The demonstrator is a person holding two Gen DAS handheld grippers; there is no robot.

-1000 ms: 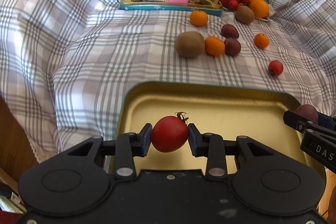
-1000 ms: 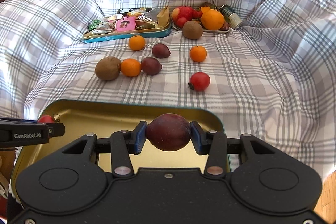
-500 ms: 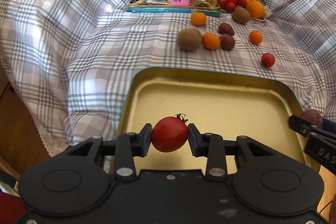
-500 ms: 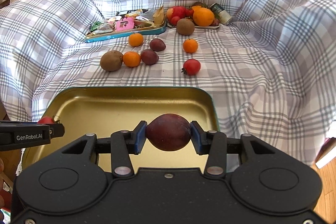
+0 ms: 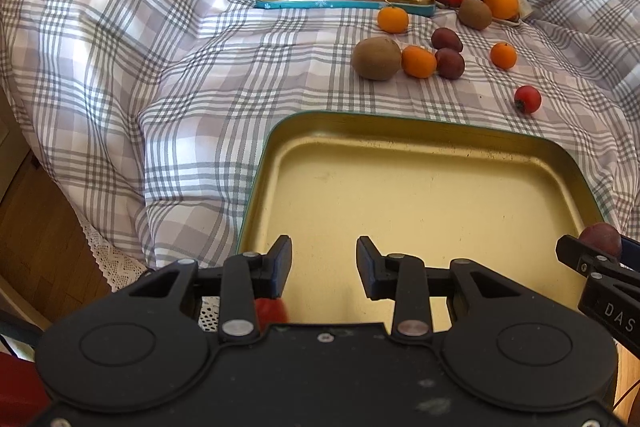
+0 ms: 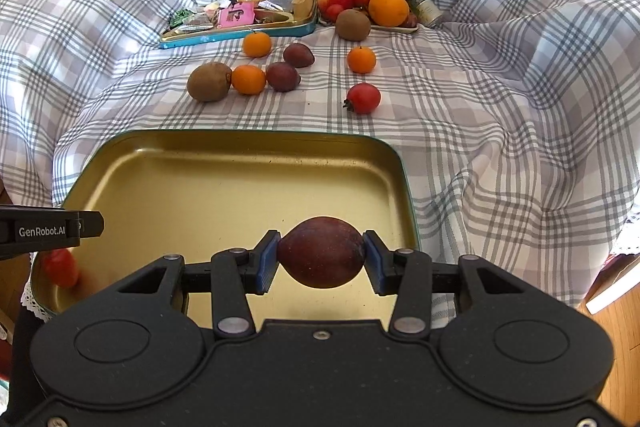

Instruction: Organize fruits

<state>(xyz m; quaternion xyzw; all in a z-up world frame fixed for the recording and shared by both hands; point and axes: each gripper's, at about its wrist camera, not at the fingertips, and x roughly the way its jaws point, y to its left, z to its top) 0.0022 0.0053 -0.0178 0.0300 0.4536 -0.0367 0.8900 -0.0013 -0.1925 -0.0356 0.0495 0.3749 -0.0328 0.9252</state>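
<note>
Grey-and-white checked cloth (image 6: 480, 147) draped over a soft surface, wooden floor at the edges. Gold tray (image 6: 240, 163) with teal rim lies nearest, its near edge cut off by both gripper bodies.

Left gripper (image 5: 324, 263): jaws apart, nothing between them. Red tomato (image 5: 271, 311) shows only as a blurred sliver below the left finger; in the right view the same tomato (image 6: 60, 267) is a smeared red shape in the tray's near-left corner, partly behind the left gripper's finger. Cannot tell whether it rests on the tray floor.

Right gripper (image 6: 321, 253): clamped on a dark plum (image 6: 321, 251), held above the tray's near-right part; long axis runs side to side between the blue pads (image 6: 269, 261).

Loose on cloth beyond the tray: 3 small oranges (image 6: 248, 79), 2 plums (image 6: 282, 76), 1 kiwi (image 6: 209, 81), 1 tomato (image 6: 363, 98) with stem end pointing left.

Farther back, a teal tin (image 6: 236, 33) of wrappers, contents too jumbled to count, and a heaped fruit plate (image 6: 394, 27), pieces overlapping
</note>
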